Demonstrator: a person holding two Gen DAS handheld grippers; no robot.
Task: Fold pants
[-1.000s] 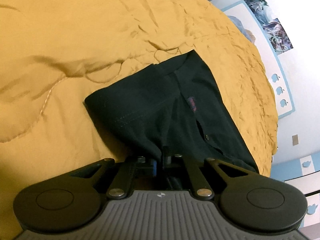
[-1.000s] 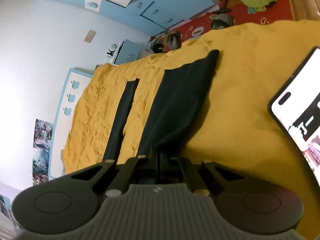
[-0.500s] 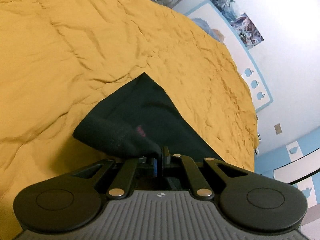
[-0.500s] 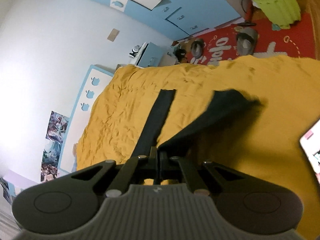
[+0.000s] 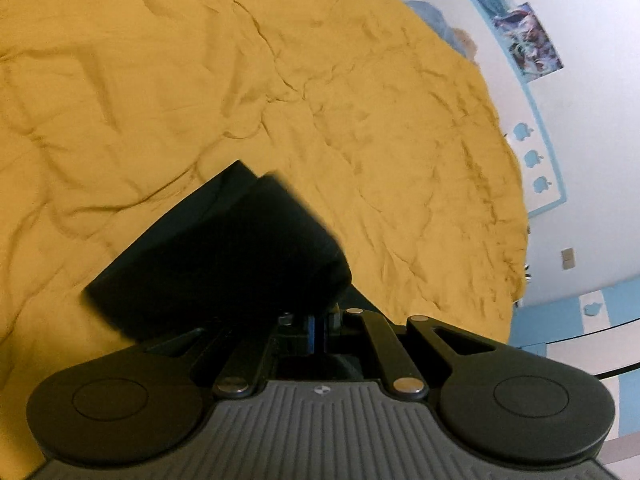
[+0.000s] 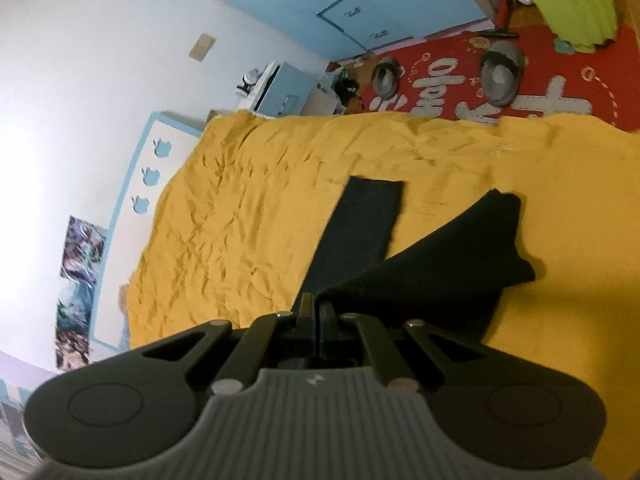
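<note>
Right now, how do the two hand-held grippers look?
The left gripper and right gripper look alike: matte black linkage arms with silver rivets, round black discs at both sides, and a grey ribbed body with a small emblem. No cables, hands or sleeves are visible.

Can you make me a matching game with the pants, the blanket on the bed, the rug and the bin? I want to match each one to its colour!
Things:
1. pants
2. blanket
3. rug
4. bin

Colours:
A. bright green
B. mustard yellow
C. black
D. red with grey letters

Right pairs: 1-C, 2-B, 3-D, 4-A.

The pants lie partly on the blanket, with the left gripper and the right gripper each shut on a piece of them. The rug and bin are on the floor beyond the bed.
</note>
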